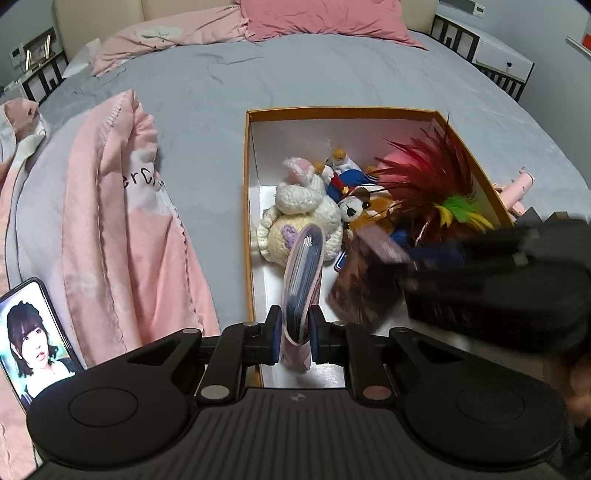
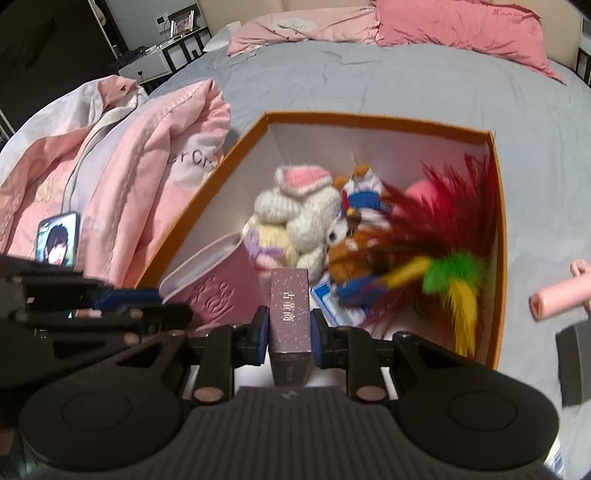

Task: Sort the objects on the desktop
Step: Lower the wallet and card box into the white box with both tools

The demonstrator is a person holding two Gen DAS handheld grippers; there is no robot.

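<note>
An orange-rimmed box [image 1: 246, 206] [image 2: 499, 236] with white inside lies on the bed. It holds a knitted white rabbit [image 1: 303, 206] [image 2: 299, 218], a brown plush dog [image 1: 365, 210] [image 2: 351, 251], a feather toy [image 1: 432, 184] [image 2: 450, 236] and a blue card [image 2: 328, 299]. My left gripper [image 1: 294, 332] is shut on a pink card holder [image 1: 303, 273] [image 2: 218, 284], held over the box's near end. My right gripper [image 2: 289, 332] is shut on a dark purple pack [image 2: 289, 317] [image 1: 365, 280] beside it, also over the box.
A pink blanket [image 1: 125, 221] [image 2: 155, 192] lies left of the box. A lit phone [image 1: 33, 339] [image 2: 59, 240] rests by it. A pink toy [image 1: 517, 188] [image 2: 554, 299] and a dark object [image 2: 572, 365] lie right of the box. Pillows [image 1: 317, 18] are at the bed's head.
</note>
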